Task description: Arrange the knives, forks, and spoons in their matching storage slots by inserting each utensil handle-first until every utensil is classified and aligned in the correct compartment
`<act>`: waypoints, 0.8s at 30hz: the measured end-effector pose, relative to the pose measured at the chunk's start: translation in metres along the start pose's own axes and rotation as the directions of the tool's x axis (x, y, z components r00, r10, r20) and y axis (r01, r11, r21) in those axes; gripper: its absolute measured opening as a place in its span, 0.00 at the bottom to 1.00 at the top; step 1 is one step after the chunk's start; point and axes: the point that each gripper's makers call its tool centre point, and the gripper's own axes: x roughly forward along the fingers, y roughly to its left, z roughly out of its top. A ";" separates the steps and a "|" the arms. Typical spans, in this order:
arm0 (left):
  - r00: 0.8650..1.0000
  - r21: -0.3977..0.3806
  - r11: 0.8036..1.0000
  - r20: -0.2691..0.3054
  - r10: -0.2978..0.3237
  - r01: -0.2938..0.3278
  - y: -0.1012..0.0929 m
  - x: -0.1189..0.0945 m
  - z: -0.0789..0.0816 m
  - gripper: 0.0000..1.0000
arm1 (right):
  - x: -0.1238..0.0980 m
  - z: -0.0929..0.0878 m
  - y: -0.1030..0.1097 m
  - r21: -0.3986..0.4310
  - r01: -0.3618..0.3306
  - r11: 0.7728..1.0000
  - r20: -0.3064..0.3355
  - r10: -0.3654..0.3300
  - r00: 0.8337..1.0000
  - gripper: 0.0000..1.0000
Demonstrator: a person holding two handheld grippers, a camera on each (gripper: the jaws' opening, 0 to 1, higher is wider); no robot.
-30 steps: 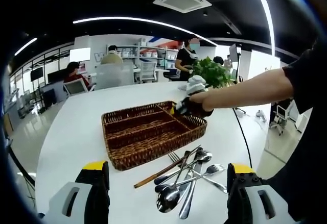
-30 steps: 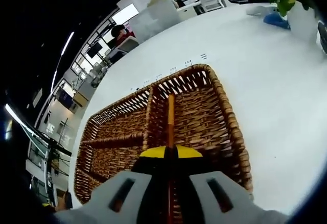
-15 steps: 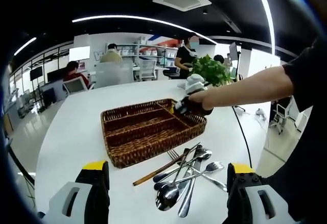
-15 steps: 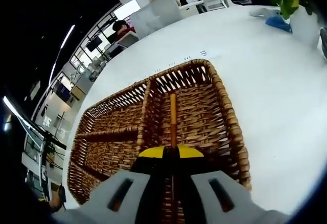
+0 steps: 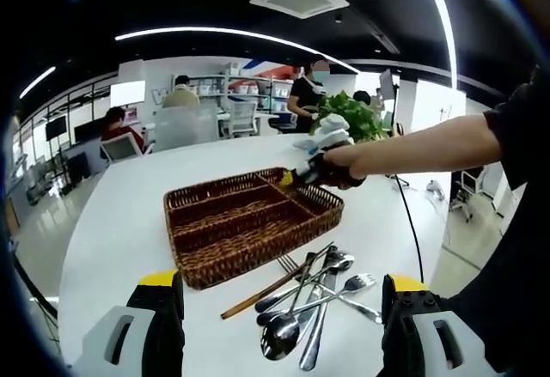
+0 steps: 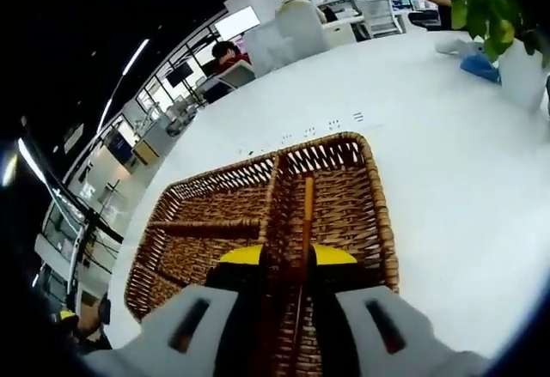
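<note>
Beside basket [image 5: 249, 222]: one wooden-handled utensil [image 5: 258, 294], two spoons [image 5: 288, 330].

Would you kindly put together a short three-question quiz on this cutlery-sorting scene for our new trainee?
1. True or false: the left gripper is shut on a fork.
2. What does the right gripper hold over the wicker basket?
A. a spoon
B. a wooden chopstick
C. a knife
3. Fill in: the pile of cutlery lies on the white ____, outside the basket.

Key
1. False: its jaws stand apart with nothing between them.
2. B: the wooden chopstick runs forward from the closed jaws over the basket's long compartment.
3. table.
</note>
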 end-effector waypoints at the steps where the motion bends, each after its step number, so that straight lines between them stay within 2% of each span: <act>1: 1.000 0.001 1.000 0.000 -0.001 0.001 0.000 0.000 0.000 1.00 | -0.004 0.001 0.004 -0.034 -0.008 0.999 0.004 0.009 1.000 0.24; 4: 1.000 0.008 1.000 0.004 -0.006 0.006 -0.002 0.000 0.002 1.00 | -0.014 0.000 0.017 -0.070 -0.034 0.997 0.010 0.034 0.999 0.30; 7: 1.000 0.008 1.000 0.005 -0.009 0.009 -0.003 0.000 0.003 1.00 | -0.025 0.001 0.032 -0.115 -0.061 0.992 0.043 0.066 0.997 0.35; 10: 1.000 0.015 1.000 -0.002 -0.014 0.014 -0.003 0.001 0.002 1.00 | -0.031 -0.001 0.045 -0.219 -0.074 0.973 0.041 0.085 0.996 0.41; 14: 1.000 0.015 1.000 0.005 -0.014 0.014 -0.004 0.001 0.004 1.00 | -0.038 -0.002 0.062 -0.233 -0.099 0.967 0.054 0.115 0.992 0.46; 17: 1.000 0.006 1.000 0.014 -0.007 0.007 -0.003 0.000 0.006 1.00 | -0.048 -0.003 0.076 -0.292 -0.107 0.950 0.071 0.133 0.989 0.50; 24: 1.000 0.004 1.000 0.010 0.000 0.000 -0.003 -0.003 0.004 1.00 | -0.066 -0.005 0.092 -0.403 -0.103 0.909 0.098 0.155 0.983 0.60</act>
